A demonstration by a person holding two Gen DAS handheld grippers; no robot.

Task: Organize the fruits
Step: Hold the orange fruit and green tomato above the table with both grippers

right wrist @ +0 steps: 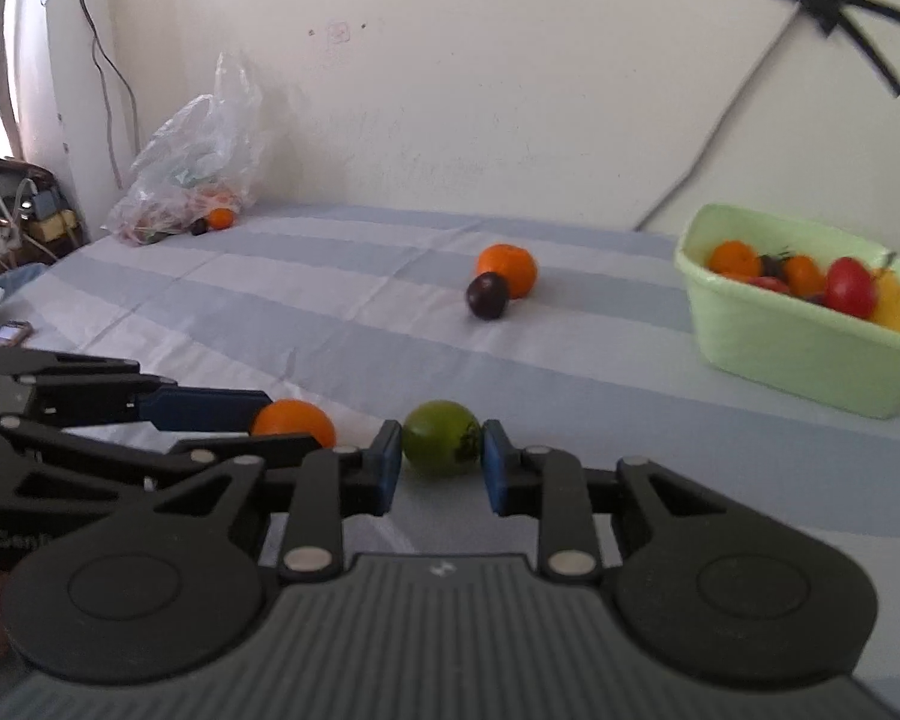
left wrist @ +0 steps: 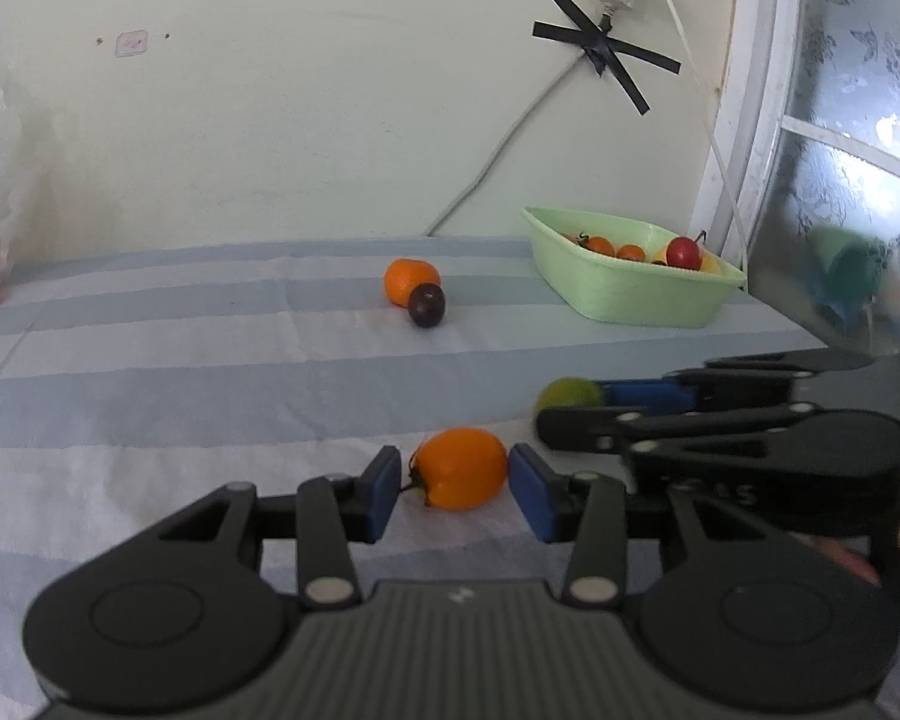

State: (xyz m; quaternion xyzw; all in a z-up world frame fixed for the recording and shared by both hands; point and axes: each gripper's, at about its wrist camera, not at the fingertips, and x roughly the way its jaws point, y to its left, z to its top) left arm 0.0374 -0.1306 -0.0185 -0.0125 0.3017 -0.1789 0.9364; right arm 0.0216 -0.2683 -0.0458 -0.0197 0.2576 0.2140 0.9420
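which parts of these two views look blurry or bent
Left wrist view: the right claw and its green fruit are smeared, and the window frame bows. Right wrist view: the green tub is soft.

A woven, matt striped cloth (left wrist: 210, 360) is seen under everything. The green tub (right wrist: 798, 360) looks like smooth plastic with a dull sheen. A glossy skin is noted on the orange tomato (left wrist: 459, 468); the green fruit (right wrist: 441, 438) appears matt. The bag (right wrist: 198, 162) is thin, crinkled clear plastic.
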